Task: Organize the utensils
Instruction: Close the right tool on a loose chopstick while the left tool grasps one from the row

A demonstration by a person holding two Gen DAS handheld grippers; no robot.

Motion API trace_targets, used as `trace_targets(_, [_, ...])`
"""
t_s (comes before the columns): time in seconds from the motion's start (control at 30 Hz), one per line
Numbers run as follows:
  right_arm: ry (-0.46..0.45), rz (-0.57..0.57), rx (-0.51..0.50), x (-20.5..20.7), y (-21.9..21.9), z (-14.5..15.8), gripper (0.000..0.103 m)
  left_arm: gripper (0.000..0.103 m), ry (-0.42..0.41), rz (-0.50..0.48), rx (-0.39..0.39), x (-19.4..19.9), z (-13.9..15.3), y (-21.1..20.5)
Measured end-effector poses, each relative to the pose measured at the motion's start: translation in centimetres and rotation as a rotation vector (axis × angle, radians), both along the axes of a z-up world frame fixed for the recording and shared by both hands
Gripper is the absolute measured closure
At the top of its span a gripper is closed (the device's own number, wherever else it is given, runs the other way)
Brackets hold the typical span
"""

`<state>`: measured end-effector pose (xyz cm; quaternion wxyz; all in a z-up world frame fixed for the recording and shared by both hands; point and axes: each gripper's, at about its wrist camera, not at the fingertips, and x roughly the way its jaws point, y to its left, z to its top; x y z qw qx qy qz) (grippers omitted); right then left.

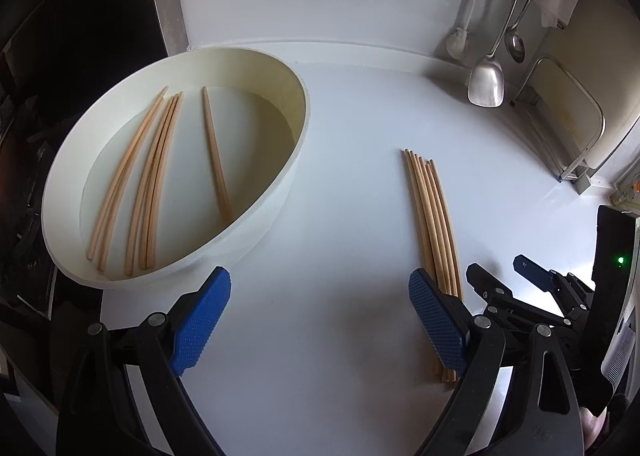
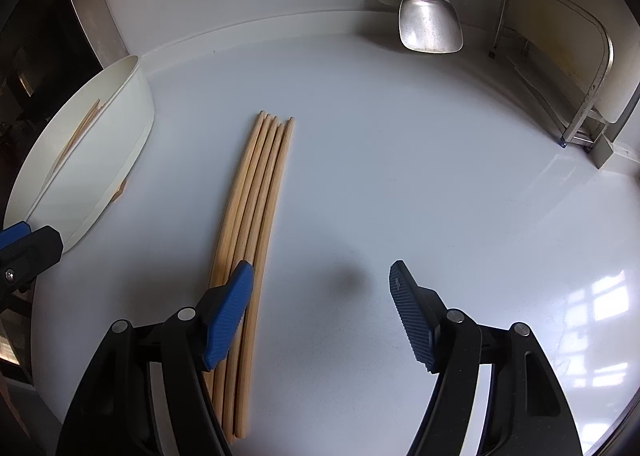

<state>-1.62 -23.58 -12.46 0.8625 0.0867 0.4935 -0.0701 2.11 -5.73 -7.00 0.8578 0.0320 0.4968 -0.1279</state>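
chopsticks (image 2: 256, 191): light wood
bowl (image 1: 288, 159): cream
pads (image 2: 228, 320): blue, ribbed
counter (image 2: 400, 175): white
spatula (image 2: 430, 23): silver

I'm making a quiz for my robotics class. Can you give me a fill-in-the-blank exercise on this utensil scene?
1. The loose bundle of chopsticks lies on the white ____.
2. The other chopsticks lie inside the cream oval ____.
3. The metal spatula hangs by the wall, close to a metal ____.
4. The right gripper has its jaws ____, with nothing between them.

Missing words: counter; tub; ladle; open
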Motion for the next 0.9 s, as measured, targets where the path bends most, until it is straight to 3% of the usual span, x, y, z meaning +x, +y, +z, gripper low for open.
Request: trace_targets(0.9, [-0.006,0.027,-0.091,-0.4,1.1,-1.1,0.035,0.014,0.01,-0.027,-0.024,-0.2,-1.0,-1.0])
